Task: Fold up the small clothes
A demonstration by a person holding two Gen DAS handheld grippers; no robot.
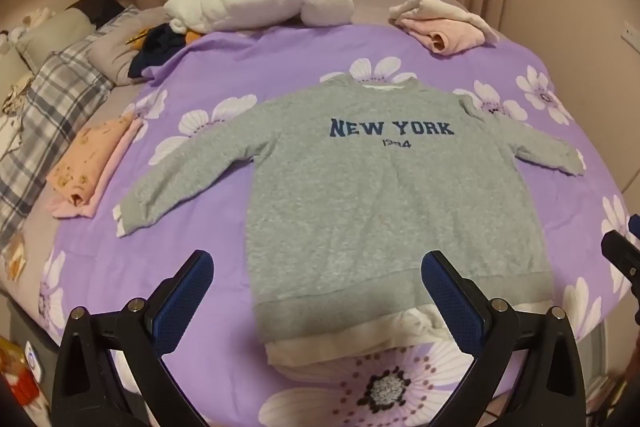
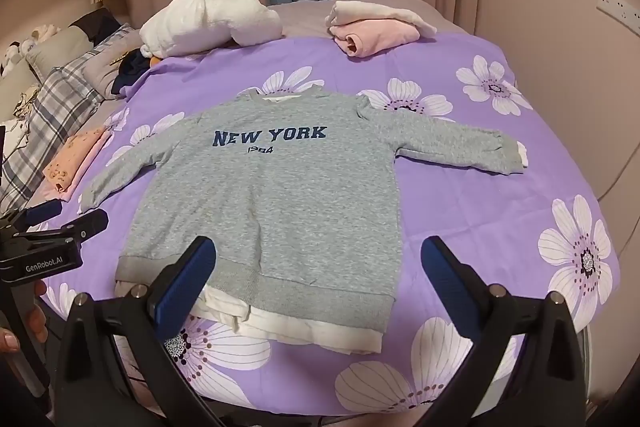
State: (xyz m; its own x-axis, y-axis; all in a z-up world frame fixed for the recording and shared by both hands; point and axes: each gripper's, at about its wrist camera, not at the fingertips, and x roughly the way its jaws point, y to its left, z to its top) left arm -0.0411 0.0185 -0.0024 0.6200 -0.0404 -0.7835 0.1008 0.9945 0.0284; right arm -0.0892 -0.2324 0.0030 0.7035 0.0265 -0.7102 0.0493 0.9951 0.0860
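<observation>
A small grey sweatshirt (image 1: 360,195) with "NEW YORK" in blue lies flat, front up, on the purple flowered bedspread (image 1: 240,59), both sleeves spread out. A white hem shows below its bottom edge. It also shows in the right wrist view (image 2: 272,203). My left gripper (image 1: 318,291) is open and empty, hovering over the sweatshirt's bottom hem. My right gripper (image 2: 318,283) is open and empty, over the hem's right part. The left gripper shows at the left edge of the right wrist view (image 2: 64,223).
A folded orange and pink garment (image 1: 88,171) lies to the left. A folded pink and cream garment (image 1: 440,23) lies at the far right. A white fluffy bundle (image 1: 260,3) and a dark garment (image 1: 160,47) lie at the back. Plaid pillows (image 1: 48,115) line the left side.
</observation>
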